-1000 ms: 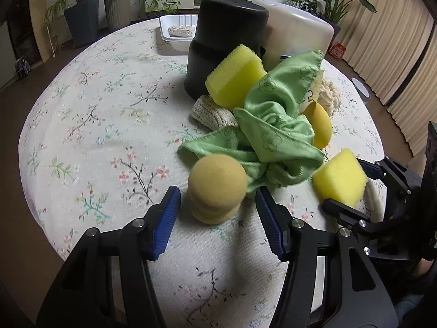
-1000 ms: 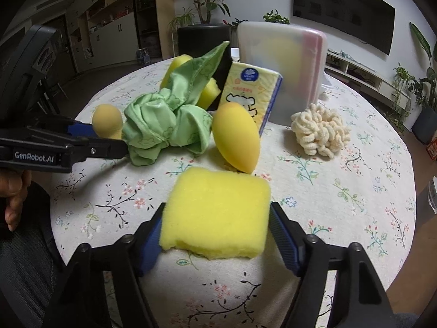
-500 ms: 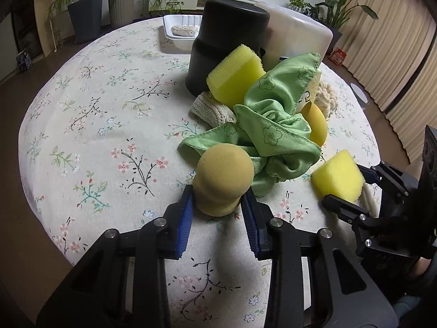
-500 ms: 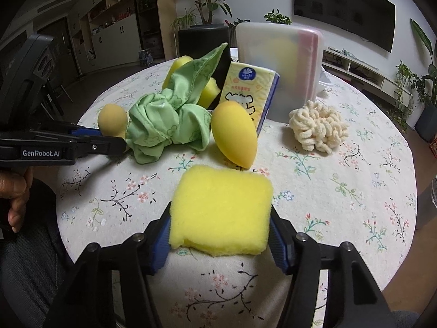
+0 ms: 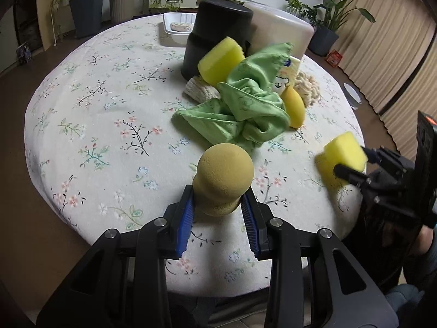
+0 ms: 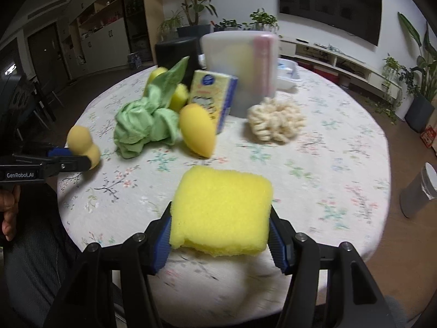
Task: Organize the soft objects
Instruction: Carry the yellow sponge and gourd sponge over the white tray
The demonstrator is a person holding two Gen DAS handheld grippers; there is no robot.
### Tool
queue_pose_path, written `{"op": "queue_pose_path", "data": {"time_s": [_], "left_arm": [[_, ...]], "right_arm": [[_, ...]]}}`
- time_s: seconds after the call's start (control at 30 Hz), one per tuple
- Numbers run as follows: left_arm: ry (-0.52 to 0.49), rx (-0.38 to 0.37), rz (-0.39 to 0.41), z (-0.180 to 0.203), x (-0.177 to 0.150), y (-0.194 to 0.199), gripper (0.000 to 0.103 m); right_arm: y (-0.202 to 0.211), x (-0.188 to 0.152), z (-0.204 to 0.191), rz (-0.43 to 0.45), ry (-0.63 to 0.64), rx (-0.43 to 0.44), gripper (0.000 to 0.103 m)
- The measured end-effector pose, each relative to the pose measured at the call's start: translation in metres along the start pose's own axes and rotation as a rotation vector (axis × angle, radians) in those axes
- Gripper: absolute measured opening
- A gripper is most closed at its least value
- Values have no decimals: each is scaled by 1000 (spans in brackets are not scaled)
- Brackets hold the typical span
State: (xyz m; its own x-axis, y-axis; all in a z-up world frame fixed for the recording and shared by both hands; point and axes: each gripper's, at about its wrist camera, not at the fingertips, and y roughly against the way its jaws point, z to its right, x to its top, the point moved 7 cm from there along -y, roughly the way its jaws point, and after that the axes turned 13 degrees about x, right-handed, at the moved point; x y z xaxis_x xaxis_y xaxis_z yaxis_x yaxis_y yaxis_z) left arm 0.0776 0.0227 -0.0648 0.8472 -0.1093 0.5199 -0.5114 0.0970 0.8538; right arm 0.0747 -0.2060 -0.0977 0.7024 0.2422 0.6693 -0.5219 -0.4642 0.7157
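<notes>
Holding one soft thing each: left gripper [image 5: 218, 207] is clamped on the tan puff sponge [image 5: 222, 177], upright, seemingly lifted near the worktop's [image 5: 90, 104] 6 o'clock edge; right gripper [image 6: 220, 235] pinches the yellow sponge [image 6: 221, 213] across its width. Rest of the pile sits at 12 o'clock from both grippers, with the green cloth [image 5: 243, 109] nearer the left one, so I'd guess that hand reaches it easier

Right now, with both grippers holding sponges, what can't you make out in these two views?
- Tissue pack: left wrist view, mostly hidden behind the green cloth; print blurred in the right wrist view.
- White lidded bin: contents only a yellow and pink blur through the cloudy wall.
- White tray: too far to identify what lies in it.
- Knitted cloth: half covered by the leaning yellow sponge.
</notes>
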Motion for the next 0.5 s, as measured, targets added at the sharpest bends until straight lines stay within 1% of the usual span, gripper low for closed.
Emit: {"op": "queue_pose_path", "data": {"time_s": [0.07, 0.2, 0.3, 0.4, 0.47, 0.5], "left_arm": [[6, 6, 1, -2, 1, 1, 32], [10, 7, 23, -8, 12, 7, 32], [9, 27, 53, -20, 31, 12, 32], [25, 37, 76, -35, 53, 13, 32], [30, 48, 91, -46, 70, 12, 32], [31, 53, 96, -49, 75, 13, 32]], "right_arm": [[9, 2, 11, 4, -8, -20, 63], [28, 11, 39, 23, -40, -58, 62], [40, 23, 66, 42, -51, -105, 63], [47, 34, 95, 45, -93, -106, 62], [55, 44, 114, 47, -94, -136, 63], [58, 49, 121, 53, -102, -133, 63]]}}
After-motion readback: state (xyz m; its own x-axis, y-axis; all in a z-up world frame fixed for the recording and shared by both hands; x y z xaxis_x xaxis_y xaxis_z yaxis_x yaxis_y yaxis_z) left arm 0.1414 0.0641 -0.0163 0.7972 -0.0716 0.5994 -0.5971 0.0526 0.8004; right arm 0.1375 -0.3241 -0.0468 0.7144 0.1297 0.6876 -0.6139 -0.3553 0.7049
